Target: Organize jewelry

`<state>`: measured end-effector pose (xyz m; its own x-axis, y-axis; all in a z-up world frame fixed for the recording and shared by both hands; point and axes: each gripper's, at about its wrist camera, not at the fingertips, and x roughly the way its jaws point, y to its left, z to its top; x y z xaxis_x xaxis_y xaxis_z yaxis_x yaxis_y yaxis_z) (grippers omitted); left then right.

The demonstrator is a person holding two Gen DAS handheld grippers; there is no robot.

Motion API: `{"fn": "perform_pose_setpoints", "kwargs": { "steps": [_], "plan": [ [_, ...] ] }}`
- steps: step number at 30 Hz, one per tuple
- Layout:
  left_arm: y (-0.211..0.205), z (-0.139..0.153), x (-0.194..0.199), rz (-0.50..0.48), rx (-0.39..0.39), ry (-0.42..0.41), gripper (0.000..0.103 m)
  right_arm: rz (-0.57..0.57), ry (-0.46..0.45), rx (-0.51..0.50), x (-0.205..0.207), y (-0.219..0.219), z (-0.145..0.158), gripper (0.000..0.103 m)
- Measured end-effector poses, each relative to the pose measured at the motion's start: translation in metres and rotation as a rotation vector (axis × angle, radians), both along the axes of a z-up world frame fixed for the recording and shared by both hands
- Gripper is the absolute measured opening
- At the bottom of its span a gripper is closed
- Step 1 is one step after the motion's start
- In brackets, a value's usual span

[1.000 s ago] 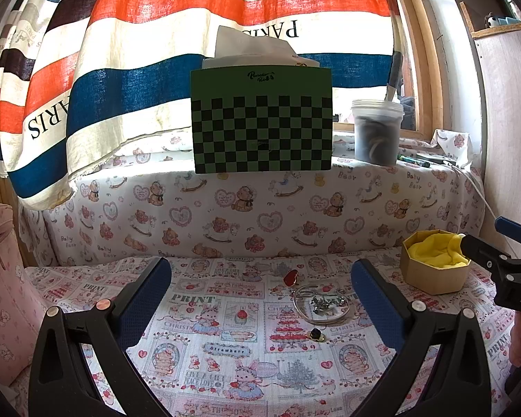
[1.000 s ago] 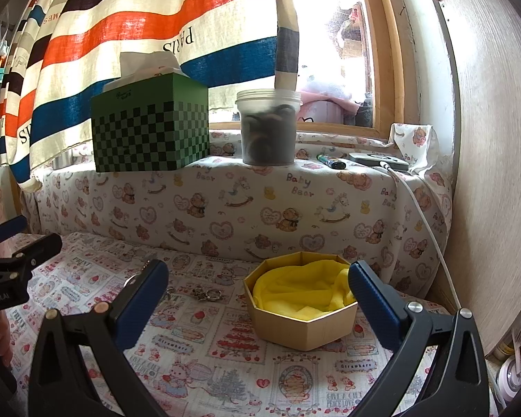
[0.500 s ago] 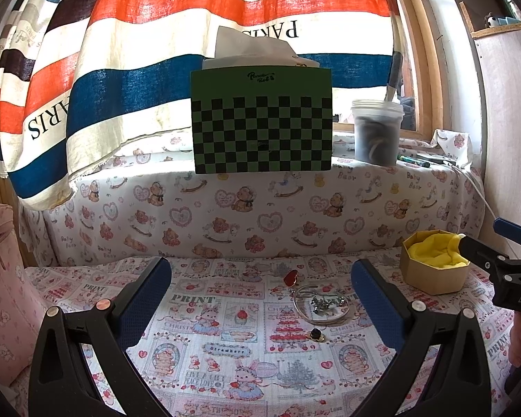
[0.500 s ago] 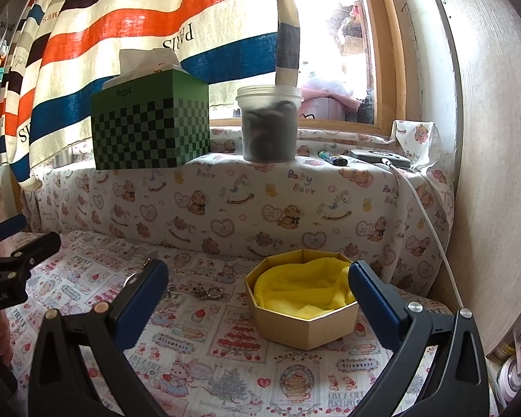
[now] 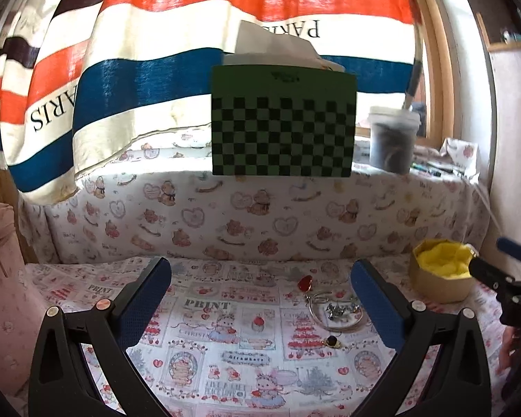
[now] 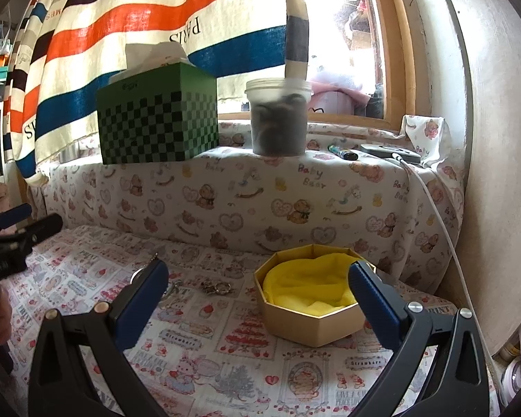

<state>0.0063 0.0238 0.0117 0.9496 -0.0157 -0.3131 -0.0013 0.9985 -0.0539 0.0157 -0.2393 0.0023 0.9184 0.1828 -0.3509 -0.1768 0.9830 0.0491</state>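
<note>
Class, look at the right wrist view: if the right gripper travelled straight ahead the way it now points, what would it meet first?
Most likely the octagonal box lined with yellow cloth, which sits between the open jaws of the right gripper, slightly right of centre. Depth is hard to judge; a higher path would reach the cloth-covered ledge behind.

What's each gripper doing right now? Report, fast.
Left gripper: open, holding nothing, above the patterned cloth near the silver bangle.
Right gripper: open, holding nothing, before the octagonal yellow-lined cardboard box.
</note>
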Motion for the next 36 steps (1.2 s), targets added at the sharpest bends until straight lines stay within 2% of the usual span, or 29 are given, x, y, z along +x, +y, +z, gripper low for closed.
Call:
{"fn": "perform_pose_setpoints", "kwargs": {
  "steps": [1, 4, 6, 9, 12, 14, 20, 21, 23, 24, 25, 28, 31, 33, 36],
  "plan": [
    [0.003, 0.0, 0.002, -0.002, -0.003, -0.01, 0.103, -0.002, 0.014, 0.024, 0.002, -0.001, 0.0, 0.103],
    [0.011, -0.002, 0.008, 0.078, 0.063, -0.012, 0.103, 0.026, 0.121, 0.075, 0.016, 0.0, -0.003, 0.103],
    [0.017, -0.003, 0.013, 0.059, 0.033, 0.01, 0.101, 0.068, 0.176, 0.071, 0.022, 0.006, 0.0, 0.103],
    [0.02, -0.001, 0.014, 0.042, 0.018, 0.014, 0.101, 0.045, 0.242, 0.004, 0.028, 0.018, 0.008, 0.103],
    [0.021, 0.0, 0.015, 0.037, 0.013, 0.023, 0.101, 0.049, 0.325, 0.025, 0.036, 0.023, 0.012, 0.103],
    [0.021, -0.001, 0.016, 0.046, 0.02, 0.033, 0.101, 0.029, 0.413, 0.009, 0.047, 0.029, 0.011, 0.103],
    [0.033, -0.004, 0.021, 0.076, -0.032, 0.082, 0.101, 0.038, 0.531, 0.032, 0.072, 0.054, 0.0, 0.103],
    [0.035, -0.004, 0.022, 0.082, -0.04, 0.086, 0.101, 0.046, 0.558, 0.036, 0.076, 0.061, -0.003, 0.101],
    [0.04, -0.005, 0.023, 0.1, -0.058, 0.094, 0.101, 0.056, 0.61, 0.006, 0.083, 0.076, -0.011, 0.087],
    [0.042, -0.006, 0.023, 0.111, -0.061, 0.095, 0.101, 0.062, 0.63, -0.005, 0.085, 0.084, -0.014, 0.077],
    [0.044, -0.006, 0.023, 0.124, -0.055, 0.093, 0.101, 0.076, 0.653, -0.012, 0.087, 0.093, -0.019, 0.069],
    [0.043, -0.005, 0.021, 0.217, 0.016, 0.064, 0.101, 0.124, 0.707, 0.008, 0.093, 0.112, -0.031, 0.053],
    [0.046, -0.002, 0.018, 0.208, 0.005, 0.045, 0.101, 0.133, 0.738, 0.005, 0.097, 0.126, -0.041, 0.038],
    [0.046, -0.001, 0.017, 0.191, -0.007, 0.046, 0.101, 0.138, 0.753, -0.003, 0.096, 0.13, -0.045, 0.03],
    [0.043, 0.002, 0.015, 0.192, 0.019, 0.03, 0.101, 0.143, 0.748, -0.009, 0.098, 0.136, -0.046, 0.027]
  ]
}}
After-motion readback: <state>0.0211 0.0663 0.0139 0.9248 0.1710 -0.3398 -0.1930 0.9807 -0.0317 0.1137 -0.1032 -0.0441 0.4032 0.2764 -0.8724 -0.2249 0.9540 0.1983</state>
